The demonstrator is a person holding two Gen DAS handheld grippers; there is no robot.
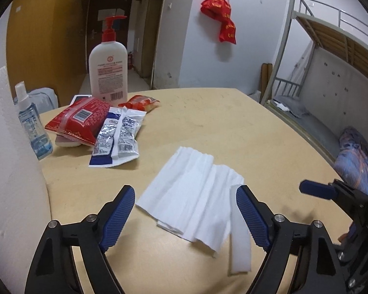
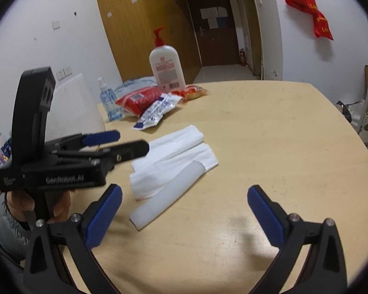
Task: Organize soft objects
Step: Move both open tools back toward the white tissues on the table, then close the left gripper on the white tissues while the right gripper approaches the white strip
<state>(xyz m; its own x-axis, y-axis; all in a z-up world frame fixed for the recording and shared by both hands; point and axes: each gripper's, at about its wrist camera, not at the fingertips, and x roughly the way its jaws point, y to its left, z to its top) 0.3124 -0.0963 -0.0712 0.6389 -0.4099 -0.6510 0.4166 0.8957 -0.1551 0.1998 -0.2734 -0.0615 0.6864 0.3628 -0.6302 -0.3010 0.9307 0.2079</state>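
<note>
A white tissue (image 1: 191, 196) lies unfolded and flat on the tan table (image 1: 233, 127). My left gripper (image 1: 185, 192) hangs open just over its near part, one pad off each side, neither pressing it. A white strip (image 1: 239, 252) rests along the tissue's right edge, beside the right pad. In the right wrist view the tissue (image 2: 174, 154) and the strip (image 2: 169, 193) sit left of centre. My right gripper (image 2: 185, 188) is open above bare table, to the right of the strip. The left gripper (image 2: 132, 140) reaches over the tissue from the left, held by a hand (image 2: 19, 203).
At the table's far left stand a red-pump lotion bottle (image 1: 109, 73) and a blue spray bottle (image 1: 33, 127). Near them lie a red packet (image 1: 78, 122), blue-white sachets (image 1: 117, 137) and an orange snack pack (image 1: 141, 103). A white board (image 1: 9, 171) borders the left; a bunk bed (image 1: 319, 73) stands right.
</note>
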